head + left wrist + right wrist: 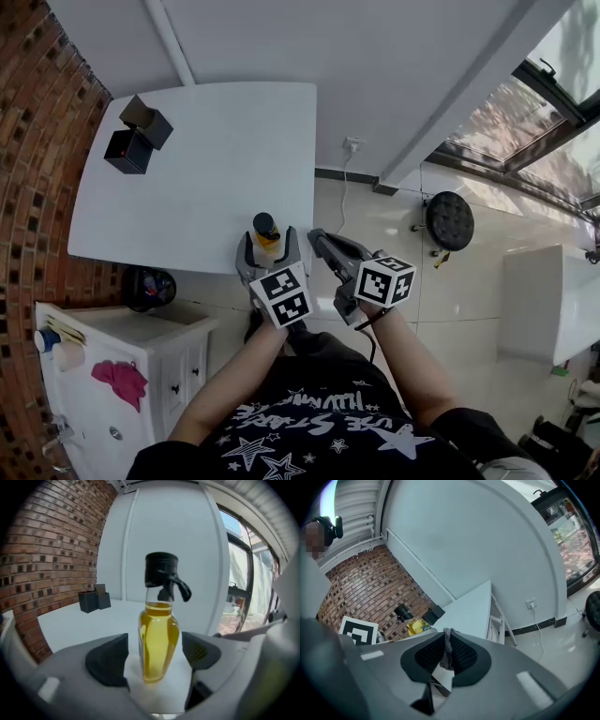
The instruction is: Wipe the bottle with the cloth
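Note:
A clear bottle of yellow liquid with a black pump cap stands upright near the front edge of the white table. My left gripper is open around it. In the left gripper view the bottle stands between the black pads with a gap on each side. My right gripper hangs off the table's front edge, to the right of the bottle. It is shut on a thin fold of grey cloth. The right gripper view also catches the bottle at the left.
Two black boxes stand at the table's far left corner. A brick wall runs along the left. A white cabinet with a pink rag sits at the near left, and a dark bin under the table. A black round stool stands to the right.

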Motion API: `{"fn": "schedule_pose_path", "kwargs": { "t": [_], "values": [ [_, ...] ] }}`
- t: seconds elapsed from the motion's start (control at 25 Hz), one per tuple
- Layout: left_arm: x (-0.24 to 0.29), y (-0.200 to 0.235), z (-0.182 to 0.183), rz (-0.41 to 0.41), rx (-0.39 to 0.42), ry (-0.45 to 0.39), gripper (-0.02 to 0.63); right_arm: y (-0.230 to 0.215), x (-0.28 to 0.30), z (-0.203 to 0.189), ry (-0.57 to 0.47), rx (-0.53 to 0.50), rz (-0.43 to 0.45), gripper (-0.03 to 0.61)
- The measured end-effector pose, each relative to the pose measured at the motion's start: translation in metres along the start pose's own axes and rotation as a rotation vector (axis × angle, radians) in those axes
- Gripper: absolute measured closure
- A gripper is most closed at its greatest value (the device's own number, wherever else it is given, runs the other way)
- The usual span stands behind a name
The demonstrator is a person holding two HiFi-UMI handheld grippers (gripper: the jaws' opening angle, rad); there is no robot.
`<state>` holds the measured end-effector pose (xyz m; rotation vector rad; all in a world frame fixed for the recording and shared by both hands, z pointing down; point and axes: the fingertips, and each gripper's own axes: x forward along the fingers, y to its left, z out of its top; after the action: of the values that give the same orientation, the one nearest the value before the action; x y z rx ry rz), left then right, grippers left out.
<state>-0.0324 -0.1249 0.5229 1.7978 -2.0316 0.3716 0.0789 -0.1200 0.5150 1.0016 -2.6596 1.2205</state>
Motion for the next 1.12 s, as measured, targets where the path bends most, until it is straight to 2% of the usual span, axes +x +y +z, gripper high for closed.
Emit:
{"fn": "schedule_pose_path", "kwargs": {
  "t": [0.12, 0.2, 0.32, 0.48, 0.52, 0.64, 0.76, 1.12],
  "values": [
    [0.003, 0.007, 0.002, 0.033, -0.001, -0.003, 0.26, -0.003, -0.002, 0.001, 0.004, 0.001, -0.003, 0.543],
    [0.003, 0.007, 0.003, 0.035, 0.013, -0.009, 0.289, -0.004, -0.002, 0.001, 0.004, 0.005, -0.004, 0.543],
    [0.0, 0.006, 0.002, 0.018, 0.038, -0.014, 0.319, -0.003, 0.002, 0.001, 0.004, 0.008, -0.001, 0.543],
    [-0.005, 0.003, -0.001, -0.022, 0.069, -0.006, 0.408, 0.001, 0.008, 0.0, 0.004, 0.008, 0.006, 0.543],
    [-0.006, 0.003, -0.001, -0.04, 0.082, -0.005, 0.408, 0.002, 0.009, 0.0, 0.003, 0.008, 0.007, 0.543],
    [-0.007, 0.001, -0.002, -0.114, 0.133, -0.006, 0.408, 0.004, 0.014, 0.002, 0.0, 0.006, 0.012, 0.543],
    [-0.01, 0.0, -0.003, -0.226, 0.185, -0.023, 0.408, 0.012, 0.02, 0.008, -0.004, -0.011, 0.038, 0.543],
    [-0.016, -0.003, -0.008, -0.569, 0.339, -0.027, 0.41, 0.056, 0.049, 0.023, 0.088, -0.107, 0.217, 0.543]
  ]
}}
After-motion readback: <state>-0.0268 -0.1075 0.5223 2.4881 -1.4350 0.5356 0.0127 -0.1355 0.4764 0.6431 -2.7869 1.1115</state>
